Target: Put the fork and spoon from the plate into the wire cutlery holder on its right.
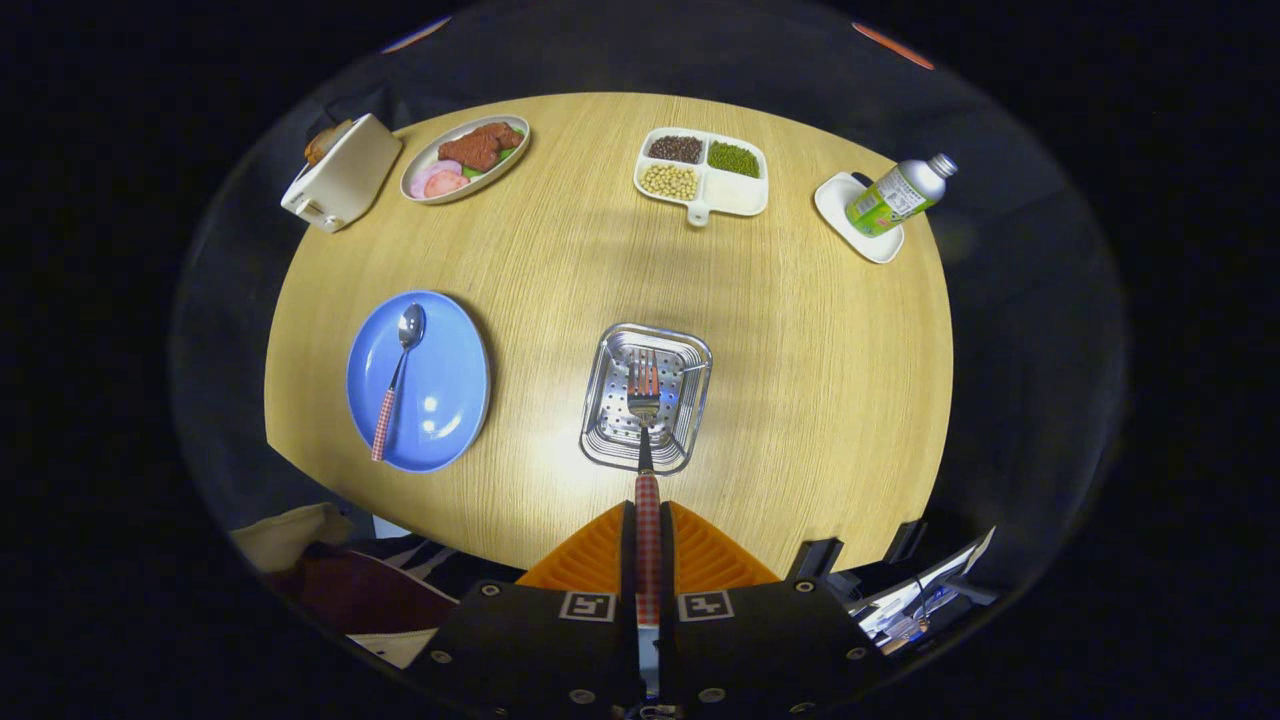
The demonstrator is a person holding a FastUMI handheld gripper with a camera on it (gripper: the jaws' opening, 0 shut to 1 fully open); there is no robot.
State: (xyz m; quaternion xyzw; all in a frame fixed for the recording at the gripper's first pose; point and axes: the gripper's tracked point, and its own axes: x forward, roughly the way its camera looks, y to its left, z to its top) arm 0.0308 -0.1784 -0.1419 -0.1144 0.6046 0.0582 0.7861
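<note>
The tongs (648,560) are clenched on the checkered handle of the fork (644,400), which points forward with its prongs over the open cutlery holder (690,355) just ahead. The fork looks light, stiff and thin, and its smooth handle could slip or turn, so a hold near the middle of the handle seems right (the metal neck is narrower). The spoon (397,375) lies on the blue plate (450,385), left of the holder; its handle end near the plate rim is the likely place to take it. The toaster (340,175), food plate (465,160), divided dish (735,190) and bottle (900,195) stand well apart at the far side of the counter (820,380), not in the way
</note>
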